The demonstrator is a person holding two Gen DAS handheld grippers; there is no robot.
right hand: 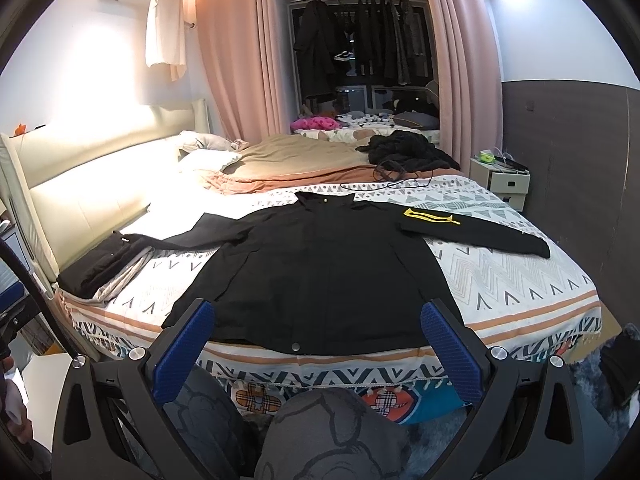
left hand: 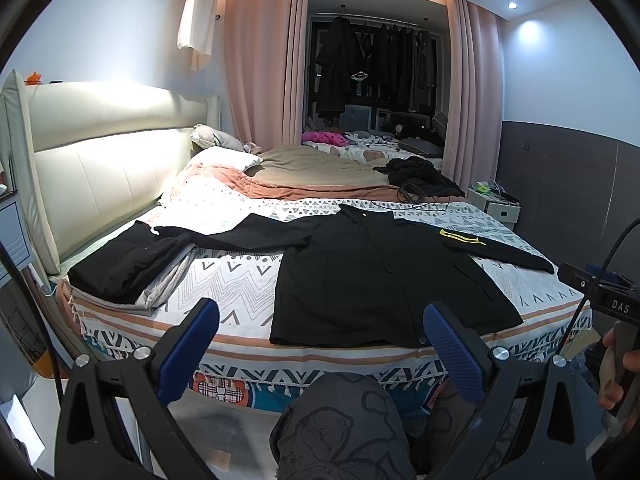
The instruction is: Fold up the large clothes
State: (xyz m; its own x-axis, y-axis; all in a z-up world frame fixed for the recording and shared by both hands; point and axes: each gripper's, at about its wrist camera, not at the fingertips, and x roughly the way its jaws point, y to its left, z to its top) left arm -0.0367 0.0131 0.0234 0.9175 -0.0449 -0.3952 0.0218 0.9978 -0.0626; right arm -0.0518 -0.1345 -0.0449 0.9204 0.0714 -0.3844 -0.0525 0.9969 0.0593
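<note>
A large black jacket (left hand: 384, 276) (right hand: 320, 272) lies flat on the patterned bedspread (left hand: 236, 280) (right hand: 500, 272), sleeves spread to both sides, hem at the near bed edge. Its right sleeve carries a yellow patch (left hand: 460, 237) (right hand: 430, 216). My left gripper (left hand: 320, 316) is open in front of the hem's left half, holding nothing. My right gripper (right hand: 316, 316) is also open, just short of the hem, with empty blue pads. Neither touches the jacket.
A stack of folded dark and grey clothes (left hand: 128, 264) (right hand: 100, 268) sits at the bed's left near the headboard (left hand: 100, 168). A black heap (left hand: 420, 176) and cable lie farther back. A nightstand (right hand: 502, 180) stands right. The person's knee (left hand: 340, 428) is below.
</note>
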